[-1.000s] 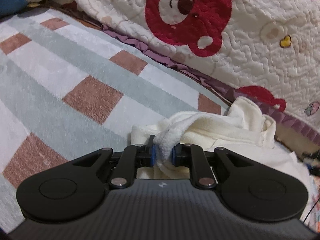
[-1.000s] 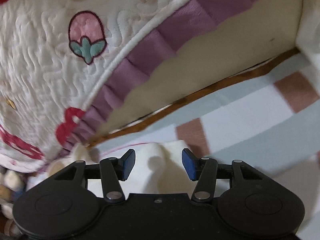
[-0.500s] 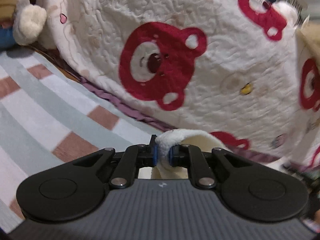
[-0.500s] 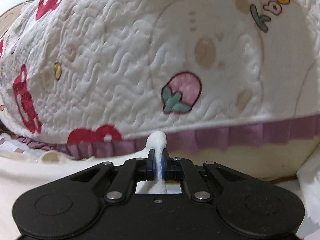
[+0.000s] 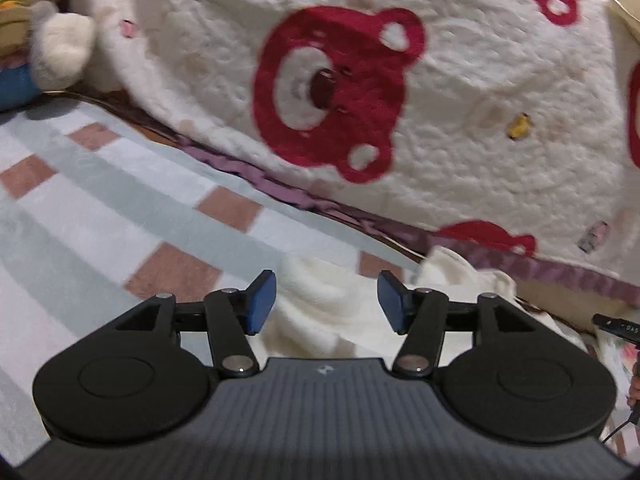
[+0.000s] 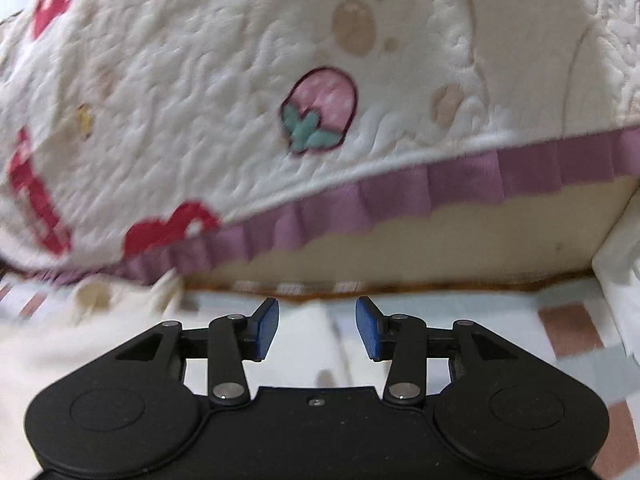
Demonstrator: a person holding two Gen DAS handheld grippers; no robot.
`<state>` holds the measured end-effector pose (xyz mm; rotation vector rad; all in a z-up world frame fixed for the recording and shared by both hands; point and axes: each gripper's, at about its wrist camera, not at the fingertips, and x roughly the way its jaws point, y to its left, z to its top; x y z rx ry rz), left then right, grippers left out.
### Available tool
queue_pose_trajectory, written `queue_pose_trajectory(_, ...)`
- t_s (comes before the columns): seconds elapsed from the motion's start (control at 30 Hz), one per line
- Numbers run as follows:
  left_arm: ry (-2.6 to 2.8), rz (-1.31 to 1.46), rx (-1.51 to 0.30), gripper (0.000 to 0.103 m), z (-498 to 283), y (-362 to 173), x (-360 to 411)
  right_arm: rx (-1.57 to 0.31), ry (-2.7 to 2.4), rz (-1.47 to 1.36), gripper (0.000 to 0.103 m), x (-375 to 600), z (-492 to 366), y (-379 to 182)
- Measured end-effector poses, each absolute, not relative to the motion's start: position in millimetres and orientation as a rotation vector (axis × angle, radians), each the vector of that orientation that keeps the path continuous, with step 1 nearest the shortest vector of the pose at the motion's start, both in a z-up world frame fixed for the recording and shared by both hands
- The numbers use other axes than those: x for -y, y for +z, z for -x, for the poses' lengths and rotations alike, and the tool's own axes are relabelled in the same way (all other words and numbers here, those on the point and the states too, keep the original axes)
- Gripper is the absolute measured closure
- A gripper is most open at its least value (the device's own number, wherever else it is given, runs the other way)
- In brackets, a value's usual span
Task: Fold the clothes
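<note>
The left gripper (image 5: 327,302) and right gripper (image 6: 316,328) both gape, holding nothing. The fluffy cream garment (image 5: 320,308) lies on the striped checked rug (image 5: 120,216), at 6 o'clock beneath the bear-print quilt (image 5: 440,120).

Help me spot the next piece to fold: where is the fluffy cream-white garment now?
In the left wrist view, the fluffy cream-white garment lies on the checked blanket, between and beyond the open left hand-held gripper, near the quilt's purple ruffle.
</note>
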<state>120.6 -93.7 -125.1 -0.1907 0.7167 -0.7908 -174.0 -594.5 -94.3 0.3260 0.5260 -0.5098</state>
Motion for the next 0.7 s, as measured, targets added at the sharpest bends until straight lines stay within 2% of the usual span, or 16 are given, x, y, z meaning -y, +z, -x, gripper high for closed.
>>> queue_pose_trajectory(0.17, -0.722, 0.03, -0.806, 0.044, -120, -159, 119, -0.558, -0.494, -0.416, 0.051, 584, 228, -105)
queue_pose_trajectory(0.23, -0.604, -0.066, -0.854, 0.062, -125, -174, 122, -0.572, -0.514, -0.454, 0.051, 580, 251, -114)
queue_pose_trajectory(0.27, -0.548, -0.052, -0.847, 0.065, -128, -176, 115, -0.578, -0.522, -0.468, 0.051, 580, 259, -118)
queue_pose_trajectory(0.3, -0.494, -0.025, -0.835, 0.077, -131, -176, 106, -0.584, -0.533, -0.481, 0.051, 579, 268, -121)
queue_pose_trajectory(0.33, -0.463, -0.022, -0.814, 0.079, -130, -171, 99, -0.59, -0.544, -0.495, 0.051, 577, 277, -123)
queue_pose_trajectory(0.4, -0.416, -0.031, -0.767, 0.079, -124, -157, 88, -0.594, -0.567, -0.537, 0.051, 574, 296, -127)
queue_pose_trajectory(0.43, -0.433, -0.017, -0.768, 0.073, -120, -151, 86, -0.596, -0.578, -0.558, 0.051, 572, 305, -130)
queue_pose_trajectory(0.5, -0.508, 0.055, -0.828, 0.066, -103, -148, 87, -0.611, -0.592, -0.582, 0.051, 569, 319, -133)
queue_pose_trajectory(0.57, -0.586, 0.133, -0.894, 0.063, -84, -146, 87, -0.62, -0.607, -0.632, 0.051, 566, 332, -137)
queue_pose_trajectory(0.7, -0.696, 0.083, -0.98, 0.06, -22, -164, 96, -0.521, -0.628, -1.117, 0.051, 579, 365, -162)
